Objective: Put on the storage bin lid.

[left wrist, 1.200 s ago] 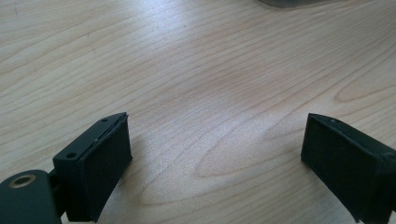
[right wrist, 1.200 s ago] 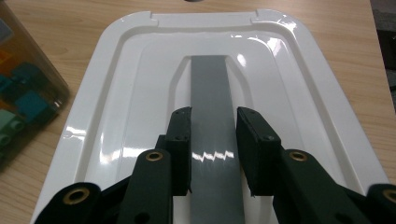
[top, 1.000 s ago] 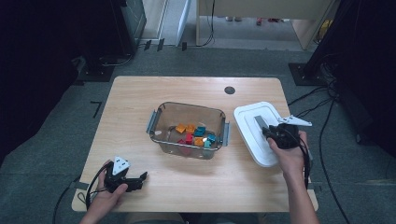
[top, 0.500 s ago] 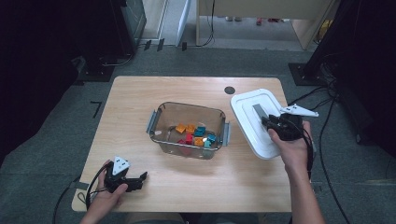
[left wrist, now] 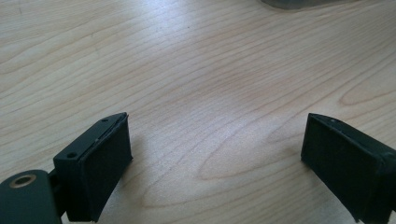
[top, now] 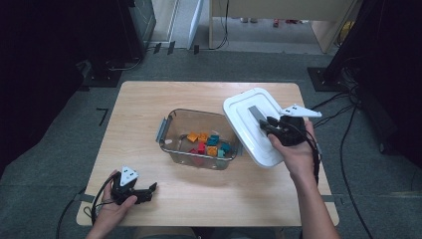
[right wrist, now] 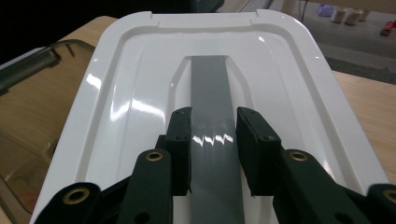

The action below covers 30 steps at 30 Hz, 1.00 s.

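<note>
We count one clear bin (top: 171,130), one white lid (top: 249,127), two grippers, and roughly eight small coloured blocks (top: 209,143) inside

left gripper (top: 149,191): low, jaws wide apart | right gripper (top: 266,127): raised, jaws clamped

Glossy plastic over pale wood grain

The white lid (right wrist: 140,93) is smooth, shiny plastic with a grey, slightly glossy handle strip (right wrist: 212,116); the bin (top: 174,130) is clear plastic holding matt coloured blocks (top: 206,142); the surface (left wrist: 196,84) is light, smooth wood grain; the fingers (left wrist: 105,163) are matt black.
</note>
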### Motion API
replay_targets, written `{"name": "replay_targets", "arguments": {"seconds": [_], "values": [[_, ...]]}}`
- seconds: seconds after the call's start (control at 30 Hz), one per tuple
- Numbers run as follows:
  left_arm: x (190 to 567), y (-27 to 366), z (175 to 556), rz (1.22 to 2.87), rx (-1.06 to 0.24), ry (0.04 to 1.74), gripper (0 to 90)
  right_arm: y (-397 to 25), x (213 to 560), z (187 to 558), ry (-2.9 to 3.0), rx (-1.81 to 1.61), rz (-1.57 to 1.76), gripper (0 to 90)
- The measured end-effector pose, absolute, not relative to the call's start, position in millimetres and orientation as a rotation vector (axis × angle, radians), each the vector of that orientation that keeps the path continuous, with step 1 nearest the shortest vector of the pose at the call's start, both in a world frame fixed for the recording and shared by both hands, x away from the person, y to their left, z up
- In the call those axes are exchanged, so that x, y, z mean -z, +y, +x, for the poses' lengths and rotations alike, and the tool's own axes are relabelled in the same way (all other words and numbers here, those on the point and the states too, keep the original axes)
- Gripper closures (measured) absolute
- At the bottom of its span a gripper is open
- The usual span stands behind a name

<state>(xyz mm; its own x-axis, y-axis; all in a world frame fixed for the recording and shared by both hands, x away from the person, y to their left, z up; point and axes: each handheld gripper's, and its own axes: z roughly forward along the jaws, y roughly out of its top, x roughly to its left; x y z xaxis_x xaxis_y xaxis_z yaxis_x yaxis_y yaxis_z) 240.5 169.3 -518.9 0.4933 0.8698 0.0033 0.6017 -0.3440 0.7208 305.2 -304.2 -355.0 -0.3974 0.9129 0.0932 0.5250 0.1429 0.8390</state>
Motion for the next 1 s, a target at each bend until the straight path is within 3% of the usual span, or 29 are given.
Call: {"name": "replay_targets", "arguments": {"seconds": [0.2,1.0], "values": [[516.1,175.6,243.4,2.044,-0.526,1.267,9.0,-271.2,351.2,310.5,2.053,-1.198,1.298,68.2],[464.0,159.8,242.6,1.974,-0.485,1.115,9.0,-169.7,373.6,334.9,2.339,-1.188,1.072,68.2]]}}
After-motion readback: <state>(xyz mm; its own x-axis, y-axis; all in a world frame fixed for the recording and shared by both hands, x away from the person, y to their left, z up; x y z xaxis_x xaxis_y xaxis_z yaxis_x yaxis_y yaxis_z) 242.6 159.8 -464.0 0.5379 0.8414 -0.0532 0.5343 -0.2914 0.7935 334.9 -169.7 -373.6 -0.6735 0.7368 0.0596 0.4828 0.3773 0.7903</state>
